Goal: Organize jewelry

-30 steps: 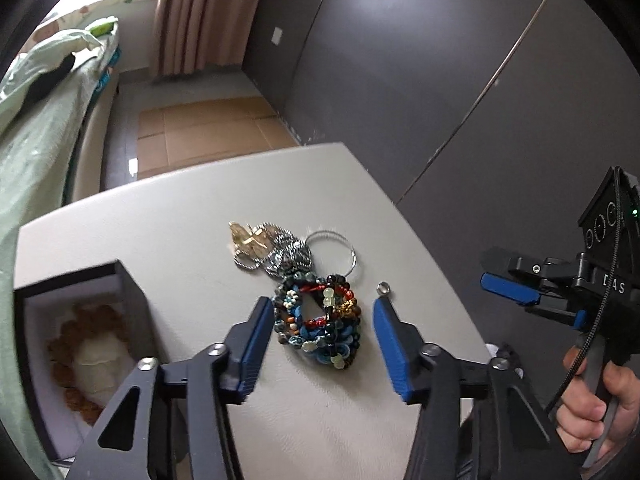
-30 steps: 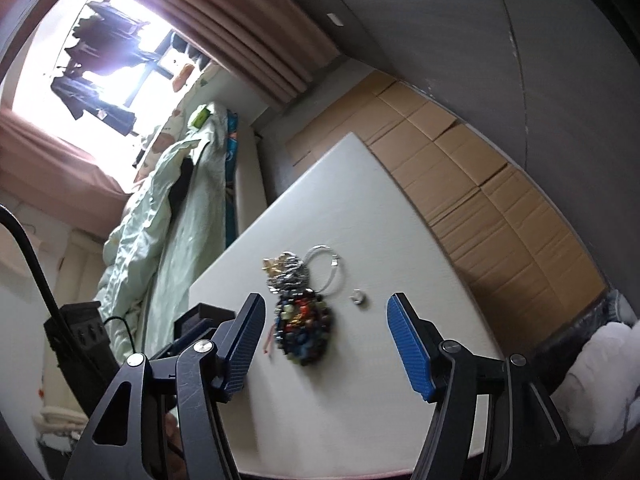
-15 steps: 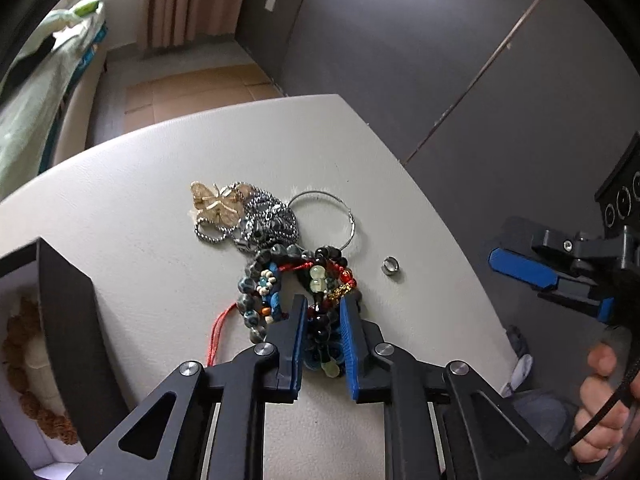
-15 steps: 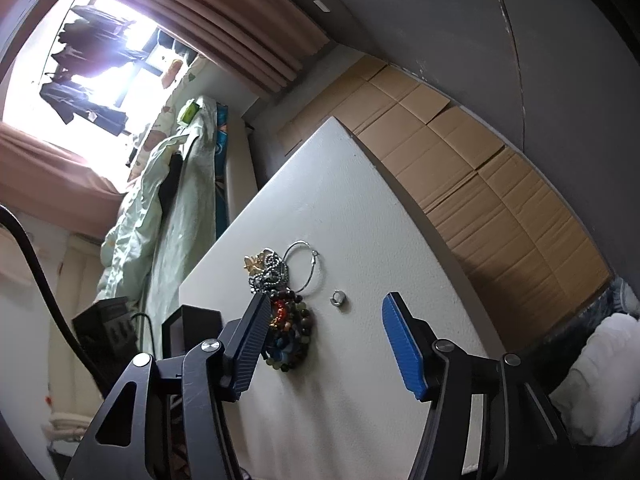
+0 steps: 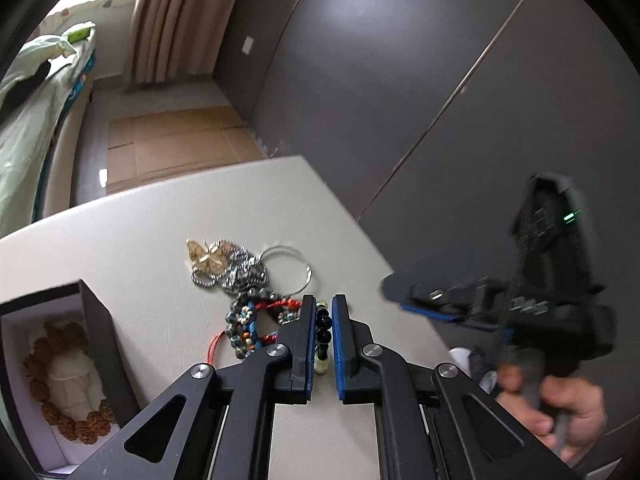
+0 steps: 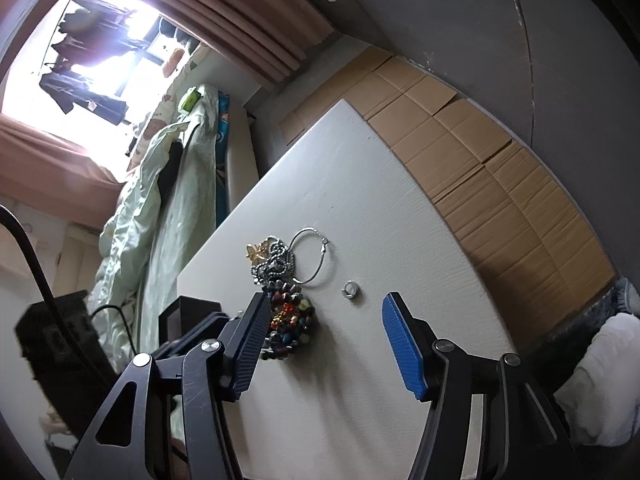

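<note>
Beads (image 5: 323, 330) are sitting pinched between the left gripper's (image 5: 323, 312) 2 blue pads over the table (image 5: 140, 232); the right gripper (image 6: 324, 312) is hanging spread wide above the ring (image 6: 350, 289).

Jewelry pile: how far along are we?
Done: one brown bead bracelet lies in the open box. In hand: the left hand-held gripper is shut on a dark bead bracelet. Left: the chains, thin bangle, ring; the right hand-held gripper hangs open.

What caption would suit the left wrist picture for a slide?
Left gripper shut on a beaded bracelet above the jewelry pile, beside an open box.
</note>
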`<action>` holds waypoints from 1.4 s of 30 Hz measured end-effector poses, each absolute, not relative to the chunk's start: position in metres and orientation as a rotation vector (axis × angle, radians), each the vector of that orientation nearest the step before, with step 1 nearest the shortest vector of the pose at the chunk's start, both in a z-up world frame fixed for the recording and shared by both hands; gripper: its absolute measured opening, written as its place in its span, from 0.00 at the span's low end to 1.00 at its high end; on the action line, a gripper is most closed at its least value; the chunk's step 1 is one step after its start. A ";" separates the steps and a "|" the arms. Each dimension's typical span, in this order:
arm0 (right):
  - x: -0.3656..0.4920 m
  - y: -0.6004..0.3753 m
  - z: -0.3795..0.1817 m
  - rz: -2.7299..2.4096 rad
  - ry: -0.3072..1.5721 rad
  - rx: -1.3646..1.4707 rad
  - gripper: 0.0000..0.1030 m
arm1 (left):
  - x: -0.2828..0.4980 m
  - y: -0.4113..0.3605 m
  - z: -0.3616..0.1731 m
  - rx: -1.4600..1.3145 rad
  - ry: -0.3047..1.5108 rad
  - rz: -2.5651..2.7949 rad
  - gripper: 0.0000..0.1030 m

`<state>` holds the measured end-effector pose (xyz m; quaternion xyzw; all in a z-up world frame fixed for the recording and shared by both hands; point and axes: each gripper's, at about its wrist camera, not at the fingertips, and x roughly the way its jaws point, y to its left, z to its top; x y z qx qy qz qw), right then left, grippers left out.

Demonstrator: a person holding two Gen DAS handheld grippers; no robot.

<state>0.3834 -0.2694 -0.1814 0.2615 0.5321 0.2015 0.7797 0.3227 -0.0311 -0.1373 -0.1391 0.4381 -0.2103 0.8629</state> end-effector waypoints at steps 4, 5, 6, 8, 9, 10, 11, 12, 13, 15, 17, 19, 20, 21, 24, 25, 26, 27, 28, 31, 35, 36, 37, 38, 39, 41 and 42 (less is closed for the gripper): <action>0.385 -0.259 -0.187 0.463 1.169 0.577 0.55 | 0.318 -0.016 -0.120 -0.329 0.868 -0.445 0.07; 0.386 -0.255 -0.190 0.477 1.179 0.587 0.53 | 0.317 -0.012 -0.117 -0.332 0.859 -0.439 0.07; 0.386 -0.253 -0.192 0.487 1.186 0.595 0.51 | 0.315 -0.009 -0.114 -0.335 0.850 -0.434 0.07; 0.387 -0.244 -0.198 0.513 1.206 0.617 0.50 | 0.312 0.000 -0.109 -0.341 0.833 -0.421 0.07; 0.387 -0.241 -0.199 0.517 1.212 0.620 0.49 | 0.311 0.004 -0.107 -0.342 0.828 -0.414 0.07; 0.388 -0.236 -0.202 0.527 1.220 0.628 0.49 | 0.309 0.008 -0.104 -0.344 0.821 -0.406 0.07; 0.389 -0.232 -0.204 0.534 1.225 0.635 0.49 | 0.308 0.013 -0.103 -0.349 0.816 -0.398 0.07; 0.390 -0.228 -0.206 0.540 1.230 0.640 0.49 | 0.305 0.017 -0.101 -0.352 0.812 -0.392 0.07; 0.390 -0.225 -0.207 0.544 1.234 0.642 0.49 | 0.304 0.021 -0.100 -0.355 0.807 -0.383 0.07; 0.393 -0.217 -0.211 0.545 1.240 0.640 0.49 | 0.301 0.032 -0.097 -0.364 0.799 -0.366 0.07; 0.394 -0.212 -0.214 0.542 1.245 0.640 0.48 | 0.299 0.042 -0.096 -0.372 0.792 -0.347 0.07; 0.397 -0.206 -0.217 0.536 1.250 0.639 0.47 | 0.297 0.049 -0.096 -0.378 0.787 -0.330 0.07; 0.398 -0.204 -0.217 0.532 1.250 0.637 0.45 | 0.296 0.055 -0.096 -0.381 0.785 -0.320 0.08; 0.399 -0.201 -0.218 0.527 1.250 0.632 0.38 | 0.295 0.059 -0.095 -0.383 0.782 -0.310 0.08; 0.398 -0.198 -0.219 0.498 1.243 0.615 0.13 | 0.292 0.072 -0.096 -0.399 0.779 -0.280 0.07; 0.397 -0.198 -0.219 0.493 1.239 0.622 0.10 | 0.291 0.077 -0.096 -0.406 0.780 -0.269 0.08; 0.396 -0.199 -0.218 0.489 1.231 0.625 0.10 | 0.289 0.083 -0.096 -0.411 0.781 -0.258 0.08; 0.394 -0.199 -0.215 0.489 1.218 0.620 0.10 | 0.288 0.088 -0.096 -0.414 0.782 -0.249 0.08; 0.393 -0.197 -0.211 0.493 1.203 0.611 0.10 | 0.287 0.092 -0.096 -0.418 0.785 -0.238 0.08; 0.388 -0.192 -0.197 0.522 1.161 0.591 0.10 | 0.286 0.105 -0.101 -0.440 0.803 -0.212 0.08; 0.376 -0.180 -0.175 0.576 1.100 0.568 0.10 | 0.281 0.117 -0.105 -0.461 0.822 -0.175 0.08; 0.374 -0.178 -0.171 0.585 1.089 0.563 0.10 | 0.281 0.120 -0.107 -0.464 0.837 -0.153 0.08; 0.371 -0.173 -0.164 0.602 1.068 0.553 0.10 | 0.281 0.123 -0.108 -0.469 0.850 -0.138 0.09; 0.368 -0.169 -0.160 0.610 1.056 0.549 0.10 | 0.281 0.126 -0.109 -0.476 0.860 -0.131 0.13; 0.366 -0.166 -0.155 0.623 1.041 0.545 0.10 | 0.282 0.128 -0.110 -0.486 0.866 -0.125 0.26; 0.361 -0.158 -0.147 0.656 1.017 0.543 0.10 | 0.279 0.135 -0.110 -0.505 0.856 -0.109 0.61; 0.360 -0.154 -0.145 0.667 1.011 0.542 0.10 | 0.276 0.139 -0.108 -0.508 0.838 -0.096 0.74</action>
